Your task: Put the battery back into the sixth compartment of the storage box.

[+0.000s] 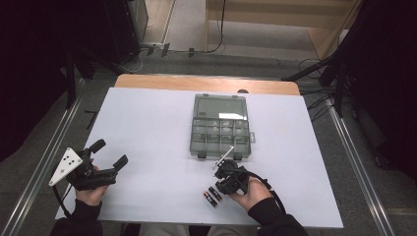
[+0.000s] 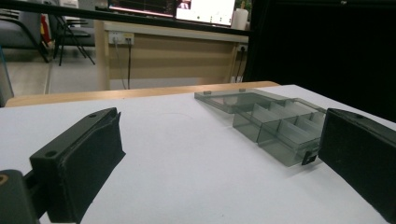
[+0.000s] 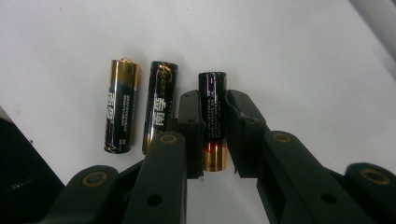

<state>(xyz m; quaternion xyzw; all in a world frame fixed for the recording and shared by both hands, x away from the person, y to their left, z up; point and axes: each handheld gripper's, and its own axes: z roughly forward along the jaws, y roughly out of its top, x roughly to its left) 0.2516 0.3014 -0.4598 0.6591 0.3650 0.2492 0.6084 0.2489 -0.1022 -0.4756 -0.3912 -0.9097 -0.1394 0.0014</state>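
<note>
Three black-and-gold batteries lie side by side on the white table. In the right gripper view, my right gripper is shut on the rightmost battery, its pads pressing both long sides. The other two batteries lie free just to its left. From the high view, the right gripper points down at the batteries near the front edge. My left gripper rests at the front left, jaws wide open with nothing between them.
A clear grey compartment box lies open in the middle of the table, its lid folded back; it also lies ahead of the left gripper. The white sheet covers a wooden table top. Dark stands and cables flank the table.
</note>
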